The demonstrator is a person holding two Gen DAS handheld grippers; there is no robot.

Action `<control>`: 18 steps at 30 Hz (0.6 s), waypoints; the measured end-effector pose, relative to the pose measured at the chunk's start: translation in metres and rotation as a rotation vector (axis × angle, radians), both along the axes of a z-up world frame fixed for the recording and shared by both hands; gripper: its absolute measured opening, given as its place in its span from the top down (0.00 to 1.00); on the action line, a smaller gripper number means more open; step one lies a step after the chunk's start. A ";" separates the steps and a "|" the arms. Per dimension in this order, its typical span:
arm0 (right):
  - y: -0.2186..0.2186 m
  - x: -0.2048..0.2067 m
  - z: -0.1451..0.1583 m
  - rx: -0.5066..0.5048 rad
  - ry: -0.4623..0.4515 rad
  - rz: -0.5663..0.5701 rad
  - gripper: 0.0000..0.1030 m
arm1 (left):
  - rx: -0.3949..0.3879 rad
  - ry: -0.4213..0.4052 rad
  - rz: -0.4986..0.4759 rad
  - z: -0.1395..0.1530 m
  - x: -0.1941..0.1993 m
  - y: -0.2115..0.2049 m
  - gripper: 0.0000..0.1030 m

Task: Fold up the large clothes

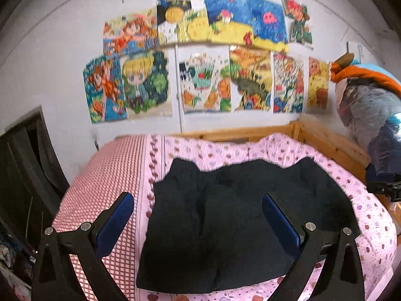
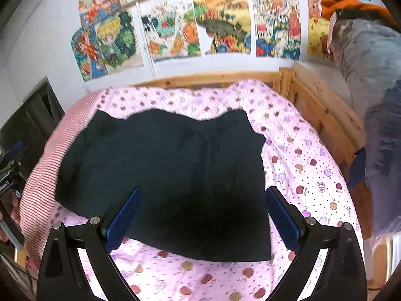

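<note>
A large dark garment (image 1: 225,225) lies spread flat on the pink apple-print bed sheet (image 1: 371,215); it also shows in the right wrist view (image 2: 170,165). My left gripper (image 1: 198,200) is open and empty, held above the garment's near left part, its blue pads wide apart. My right gripper (image 2: 203,195) is open and empty above the garment's near right edge. The other gripper shows at the frame edge in each view, at the right (image 1: 383,188) and at the left (image 2: 10,175).
A wooden bed frame (image 2: 313,105) runs along the far and right sides. A pink checked blanket (image 1: 112,175) lies on the bed's left. Bagged bedding (image 1: 371,105) is piled at the right. Drawings (image 1: 200,75) cover the wall. Dark furniture (image 1: 22,175) stands at the left.
</note>
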State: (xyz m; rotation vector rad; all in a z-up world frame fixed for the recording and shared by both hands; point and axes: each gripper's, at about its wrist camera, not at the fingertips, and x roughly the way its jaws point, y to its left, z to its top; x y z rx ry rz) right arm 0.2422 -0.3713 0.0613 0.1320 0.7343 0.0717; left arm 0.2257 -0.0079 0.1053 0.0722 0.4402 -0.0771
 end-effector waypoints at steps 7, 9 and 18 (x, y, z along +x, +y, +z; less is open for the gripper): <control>0.023 -0.047 0.030 0.033 -0.079 0.053 0.07 | -0.024 -0.068 -0.009 0.029 -0.044 0.008 0.00; 0.027 -0.056 0.036 0.040 -0.094 0.056 0.06 | -0.032 -0.072 -0.017 0.034 -0.055 0.010 0.00; 0.054 -0.108 0.062 0.004 -0.209 0.099 0.06 | -0.058 -0.096 -0.032 0.045 -0.104 0.016 0.00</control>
